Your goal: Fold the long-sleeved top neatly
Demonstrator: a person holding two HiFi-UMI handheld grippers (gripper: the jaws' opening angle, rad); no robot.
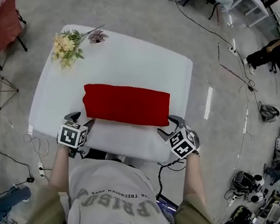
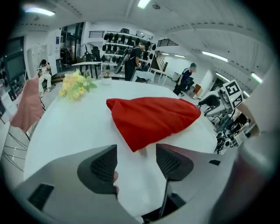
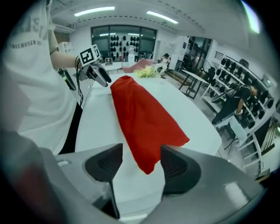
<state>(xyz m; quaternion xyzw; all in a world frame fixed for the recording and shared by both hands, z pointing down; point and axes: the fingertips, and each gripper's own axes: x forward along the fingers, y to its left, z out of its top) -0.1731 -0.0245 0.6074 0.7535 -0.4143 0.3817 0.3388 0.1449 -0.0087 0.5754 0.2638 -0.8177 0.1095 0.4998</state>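
We find the top (image 1: 127, 104) folded into a red rectangle, flat at the centre of the table (image 1: 141, 56). The left gripper (image 1: 82, 120) is at the top's lower left corner, fingers (image 2: 103, 166) spread over bare table. The right gripper (image 1: 168, 125) is at the lower right corner, fingers (image 3: 105, 164) spread. The cloth's tip shows in the gap, unpinched. Flowers (image 1: 68, 43) lie upper left.
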